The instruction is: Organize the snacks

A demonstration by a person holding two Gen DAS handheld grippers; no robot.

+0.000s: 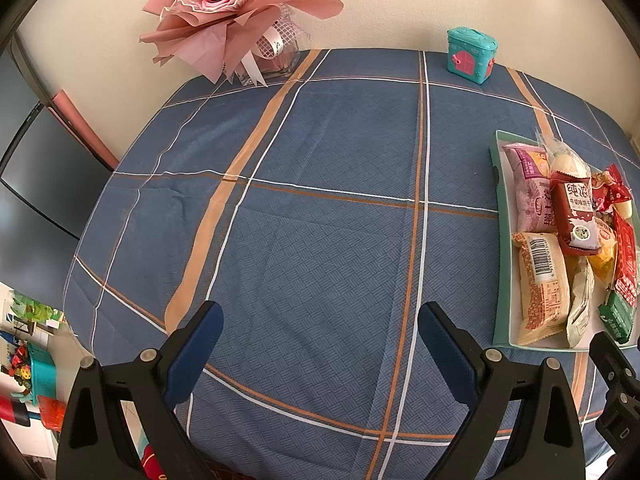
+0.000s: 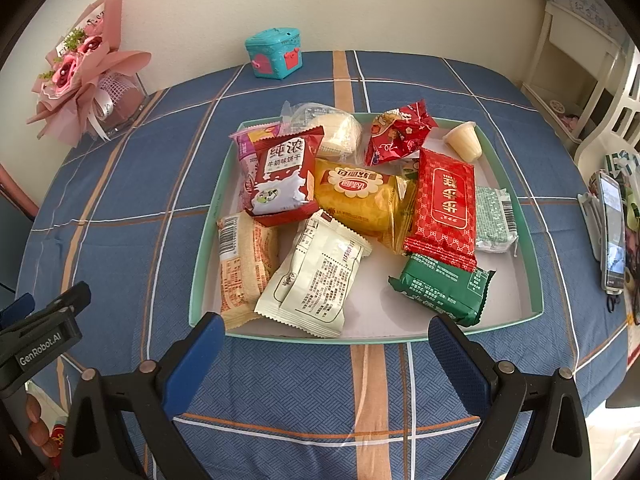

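We hold the left gripper (image 1: 320, 330) over the blue plaid tablecloth (image 1: 320, 200) with its jaws spread wide and nothing between them; the cloth ahead of it lies bare from 9 o'clock round to 1 o'clock, leaving open room up to the far edge, where a pink bouquet (image 1: 224, 8) stands at 11 o'clock and a teal toy box (image 1: 472, 54) at 1 o'clock, both against the wall. At 3 o'clock in this view sits the snack tray (image 1: 500, 240), its near left corner just beside our right fingertip. Our right gripper (image 2: 326, 330) is likewise spread and empty, its blue fingertips (image 2: 200, 344) hovering at the tray's near rim (image 2: 384, 338), at 6 o'clock of the tray. The tray lies square to us, its long axis running 9 to 3, with bare cloth on both sides and in front. Inside, the snacks are heaped: a dark red biscuit pack (image 2: 282, 178) printed "纯浓" at 10 o'clock, a yellow bread pack (image 2: 360, 200) at centre lying 9 to 3, a red patterned pack (image 2: 444, 208) with its long axis 12 to 6, a green pack (image 2: 440, 288) at 5 o'clock, a cream pack (image 2: 316, 280) face down at 7 o'clock, a barcoded beige pack (image 2: 244, 264) along the left wall, and a jelly cup (image 2: 464, 140) tipped at 1 o'clock. The other gripper's body at 8 o'clock reads "GenRobot.AI"
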